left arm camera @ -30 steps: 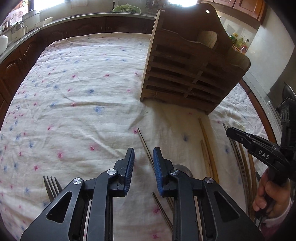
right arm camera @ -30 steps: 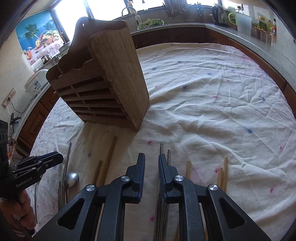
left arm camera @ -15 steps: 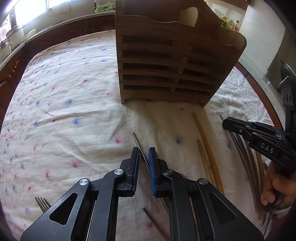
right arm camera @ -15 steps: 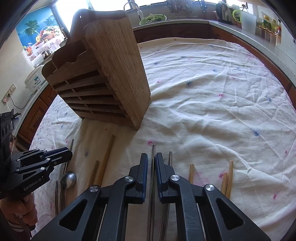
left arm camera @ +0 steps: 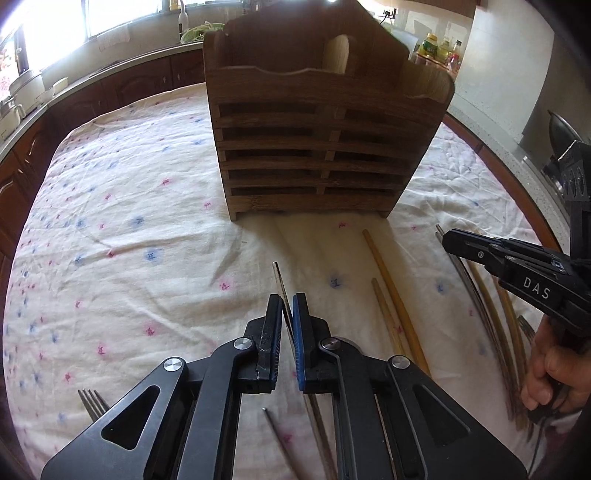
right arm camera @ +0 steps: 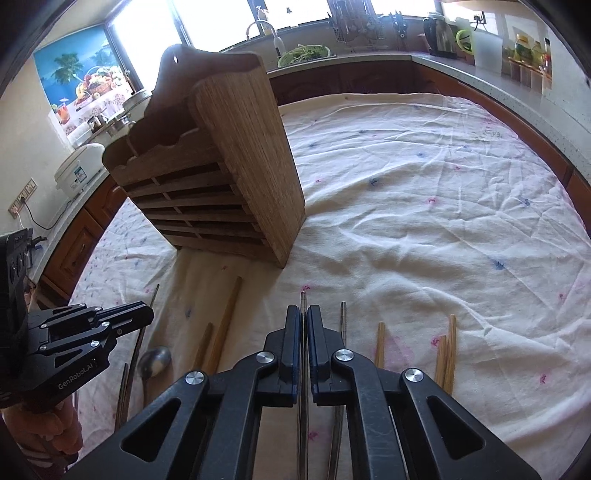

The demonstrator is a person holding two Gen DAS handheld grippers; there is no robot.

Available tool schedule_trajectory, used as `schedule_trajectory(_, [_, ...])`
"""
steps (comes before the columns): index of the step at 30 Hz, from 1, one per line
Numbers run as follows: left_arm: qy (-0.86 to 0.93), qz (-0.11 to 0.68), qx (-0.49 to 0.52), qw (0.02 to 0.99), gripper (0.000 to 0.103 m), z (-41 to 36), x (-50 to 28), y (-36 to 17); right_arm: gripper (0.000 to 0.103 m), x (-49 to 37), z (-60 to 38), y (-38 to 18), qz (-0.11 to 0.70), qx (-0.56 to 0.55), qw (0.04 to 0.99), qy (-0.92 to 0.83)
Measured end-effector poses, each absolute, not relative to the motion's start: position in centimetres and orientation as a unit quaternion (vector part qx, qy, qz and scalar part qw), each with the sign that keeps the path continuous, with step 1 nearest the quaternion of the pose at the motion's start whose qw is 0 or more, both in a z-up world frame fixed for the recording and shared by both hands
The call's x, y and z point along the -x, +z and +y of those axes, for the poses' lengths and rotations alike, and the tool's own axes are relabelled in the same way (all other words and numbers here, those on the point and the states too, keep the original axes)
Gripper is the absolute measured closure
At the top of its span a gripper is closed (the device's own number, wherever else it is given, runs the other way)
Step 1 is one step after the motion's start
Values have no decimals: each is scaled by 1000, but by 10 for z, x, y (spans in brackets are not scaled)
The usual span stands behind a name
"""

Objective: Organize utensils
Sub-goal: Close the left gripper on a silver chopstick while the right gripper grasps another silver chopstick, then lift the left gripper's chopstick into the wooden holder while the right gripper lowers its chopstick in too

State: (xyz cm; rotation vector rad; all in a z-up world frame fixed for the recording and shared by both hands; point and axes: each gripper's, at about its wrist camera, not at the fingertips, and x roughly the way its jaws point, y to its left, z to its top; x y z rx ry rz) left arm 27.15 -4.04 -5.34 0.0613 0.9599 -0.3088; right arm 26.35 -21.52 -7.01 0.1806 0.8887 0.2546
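Chopstick (left arm camera: 280,284): thin, straight, grey metal

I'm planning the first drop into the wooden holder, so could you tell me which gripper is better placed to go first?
Left, probably. The left gripper is shut on a metal chopstick and faces the wooden holder squarely; the right gripper, also shut on a metal chopstick, sees it obliquely.

Sunlit windows (right arm camera: 207,22), dark wooden cabinets (left arm camera: 122,85), grey countertop (right arm camera: 517,92), floral tablecloth (right arm camera: 443,221)
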Motion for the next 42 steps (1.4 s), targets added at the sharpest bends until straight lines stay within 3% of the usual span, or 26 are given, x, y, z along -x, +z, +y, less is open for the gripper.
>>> schedule_trajectory(21, [-196,327,46,923,99,5,-175,63,99,-173,-214,57,284,-102,941,155])
schedule_trajectory(42, [-188,267,55,944,99,22,-166,104,99,-177,-216,98,237,-103,953,156])
